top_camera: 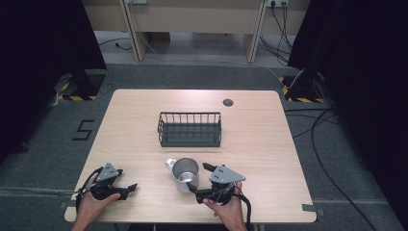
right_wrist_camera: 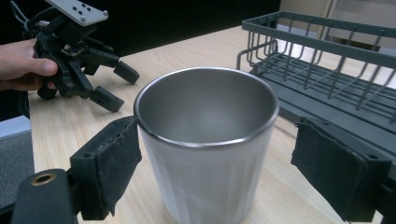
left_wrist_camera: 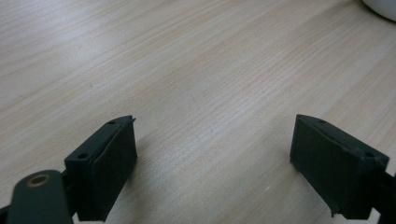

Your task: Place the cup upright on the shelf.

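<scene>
Right hand-held gripper (right_wrist_camera: 210,172) jaws apart around steel mug (right_wrist_camera: 205,140); left pad touches mug wall, right pad clear. Mug upright on worktop (top_camera: 255,139), near front of wire basket (top_camera: 190,129). Left hand-held gripper (left_wrist_camera: 212,163) apart, empty, over bare worktop.

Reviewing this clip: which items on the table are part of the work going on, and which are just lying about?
In the job:
- steel mug
- right hand-held gripper, jaws around the mug; left pad touches, right pad apart
- likely the wire rack

Lying about:
- left hand-held gripper, open over bare table
- round grommet
</scene>
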A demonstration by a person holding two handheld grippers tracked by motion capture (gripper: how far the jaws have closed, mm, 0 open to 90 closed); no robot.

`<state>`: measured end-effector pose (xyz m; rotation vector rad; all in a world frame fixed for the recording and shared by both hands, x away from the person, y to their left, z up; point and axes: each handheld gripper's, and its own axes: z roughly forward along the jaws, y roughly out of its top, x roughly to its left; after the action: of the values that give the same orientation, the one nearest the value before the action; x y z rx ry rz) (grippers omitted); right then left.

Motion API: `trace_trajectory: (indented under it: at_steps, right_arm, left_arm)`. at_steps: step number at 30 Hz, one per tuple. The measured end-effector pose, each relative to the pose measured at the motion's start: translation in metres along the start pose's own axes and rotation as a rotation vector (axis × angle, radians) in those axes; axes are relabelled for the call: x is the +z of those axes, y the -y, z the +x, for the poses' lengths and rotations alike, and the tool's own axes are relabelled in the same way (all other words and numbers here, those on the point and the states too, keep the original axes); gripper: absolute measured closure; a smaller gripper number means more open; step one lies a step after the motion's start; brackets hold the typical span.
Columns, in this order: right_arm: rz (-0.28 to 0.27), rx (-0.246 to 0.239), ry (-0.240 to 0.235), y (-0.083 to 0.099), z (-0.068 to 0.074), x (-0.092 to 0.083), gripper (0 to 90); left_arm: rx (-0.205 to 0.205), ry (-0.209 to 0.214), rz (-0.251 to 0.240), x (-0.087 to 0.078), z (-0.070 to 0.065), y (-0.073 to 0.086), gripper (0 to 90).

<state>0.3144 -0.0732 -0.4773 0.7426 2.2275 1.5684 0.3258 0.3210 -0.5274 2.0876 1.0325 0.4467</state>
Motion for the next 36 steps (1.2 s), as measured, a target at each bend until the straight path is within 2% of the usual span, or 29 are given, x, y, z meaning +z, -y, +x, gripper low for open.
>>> trace_trajectory:
  at_steps: [7, 19, 36]
  right_arm:
    - [-0.007, -0.007, -0.01, -0.001, 0.002, 0.012, 14.4]
    - [-0.023, -0.008, 0.001, -0.003, 0.004, 0.031, 5.9]
    - [-0.05, -0.007, 0.001, -0.005, 0.004, 0.052, 4.8]
  left_arm:
    - [0.002, 0.0, 0.001, 0.0, 0.0, 0.0, 13.8]
    - [0.002, 0.0, 0.001, 0.0, 0.0, 0.0, 13.8]
    - [0.002, 0.0, 0.001, 0.0, 0.0, 0.0, 13.8]
